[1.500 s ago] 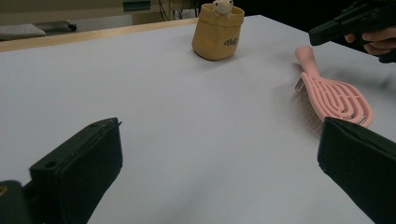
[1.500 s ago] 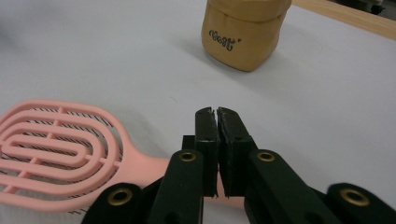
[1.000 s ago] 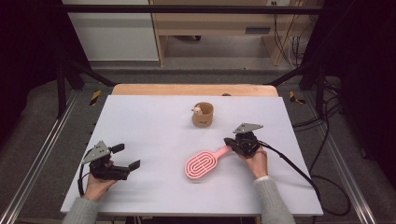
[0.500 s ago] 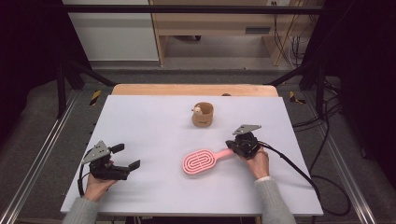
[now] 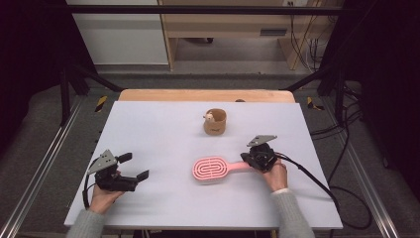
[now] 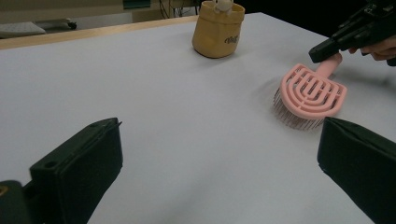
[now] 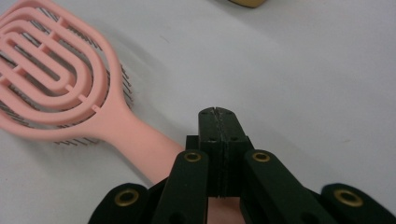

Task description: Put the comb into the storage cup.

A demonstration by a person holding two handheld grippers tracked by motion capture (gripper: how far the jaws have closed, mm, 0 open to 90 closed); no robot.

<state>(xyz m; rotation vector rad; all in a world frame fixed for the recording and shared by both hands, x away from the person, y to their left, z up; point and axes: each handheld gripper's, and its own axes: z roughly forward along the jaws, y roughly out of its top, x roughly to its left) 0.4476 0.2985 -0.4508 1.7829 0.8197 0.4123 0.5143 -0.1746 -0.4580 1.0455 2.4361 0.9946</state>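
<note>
1. Hairbrush (image 5: 210, 170), pink, lies bristles-down on the table (image 5: 158, 129), right of centre; its handle has swung more level than a second ago.
2. Right gripper (image 5: 247, 159), jaws closed together, touches the handle, apparently nudging it.
3. Left gripper (image 5: 134, 166), jaws spread and empty, sits near left.

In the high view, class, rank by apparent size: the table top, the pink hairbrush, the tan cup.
1. Table top, by far the largest.
2. Pink hairbrush.
3. Tan cup, smaller than the brush; it stands farther from the camera, so true sizes are unsure.
</note>
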